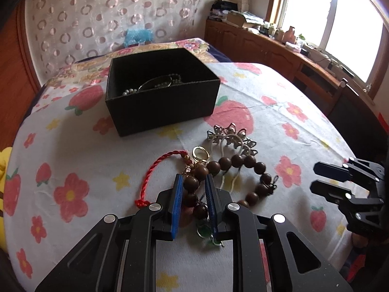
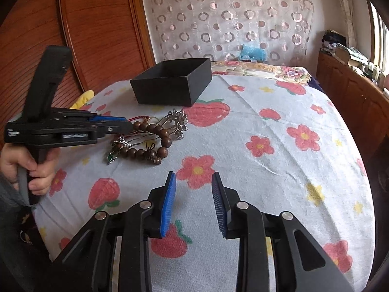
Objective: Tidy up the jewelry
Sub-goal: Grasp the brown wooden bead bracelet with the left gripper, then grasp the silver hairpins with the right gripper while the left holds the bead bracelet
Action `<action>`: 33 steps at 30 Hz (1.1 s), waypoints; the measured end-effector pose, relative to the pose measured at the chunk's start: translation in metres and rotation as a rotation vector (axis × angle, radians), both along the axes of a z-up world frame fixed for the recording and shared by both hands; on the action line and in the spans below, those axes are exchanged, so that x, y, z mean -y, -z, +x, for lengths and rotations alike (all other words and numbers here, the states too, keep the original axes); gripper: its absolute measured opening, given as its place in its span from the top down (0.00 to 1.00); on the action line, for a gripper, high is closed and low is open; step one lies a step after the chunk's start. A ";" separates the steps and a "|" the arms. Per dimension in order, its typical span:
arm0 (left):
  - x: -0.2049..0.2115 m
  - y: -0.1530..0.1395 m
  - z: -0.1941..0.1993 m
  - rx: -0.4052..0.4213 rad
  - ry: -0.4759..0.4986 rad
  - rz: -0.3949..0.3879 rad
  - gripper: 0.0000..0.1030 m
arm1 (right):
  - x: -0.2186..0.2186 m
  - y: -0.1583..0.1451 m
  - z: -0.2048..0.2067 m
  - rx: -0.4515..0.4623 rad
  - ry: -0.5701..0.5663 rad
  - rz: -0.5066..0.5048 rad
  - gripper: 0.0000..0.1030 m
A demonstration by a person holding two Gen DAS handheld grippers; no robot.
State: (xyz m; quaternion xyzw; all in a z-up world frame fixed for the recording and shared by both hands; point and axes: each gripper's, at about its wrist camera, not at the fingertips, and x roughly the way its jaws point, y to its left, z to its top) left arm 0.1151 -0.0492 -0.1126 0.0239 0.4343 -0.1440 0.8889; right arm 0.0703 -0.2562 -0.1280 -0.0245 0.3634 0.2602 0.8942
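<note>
On the bed [image 1: 279,112], just in front of the black box [image 1: 165,107], the wooden bead bracelet [image 1: 240,163] lies tangled with other jewelry. The left claw [image 1: 193,192] stands narrow astride its beads; whether the pads press, I cannot tell. Beads look hard, light, roll-prone on slack cord: pinch one squarely. The right claw [image 2: 193,189] is apart, empty.

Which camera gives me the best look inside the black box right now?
The left wrist view. It looks down over the near wall of the black box and shows silver beads and a chain lying inside. The right wrist view shows the same box from lower and farther off: only its outer walls and dark inner wall, no contents.
</note>
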 end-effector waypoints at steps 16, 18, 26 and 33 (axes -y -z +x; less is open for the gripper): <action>0.001 -0.021 -0.021 0.084 -0.003 -0.024 0.88 | -0.005 0.000 -0.003 0.021 -0.002 -0.006 0.68; 0.000 -0.031 -0.029 0.110 -0.001 -0.045 0.88 | -0.005 0.001 -0.002 0.019 0.000 -0.009 0.68; -0.008 -0.061 -0.054 0.188 0.002 -0.089 0.88 | -0.011 0.001 0.001 0.008 0.002 -0.042 0.68; -0.017 -0.072 -0.065 0.222 -0.010 -0.092 0.88 | -0.027 -0.015 0.019 0.028 -0.038 -0.075 0.62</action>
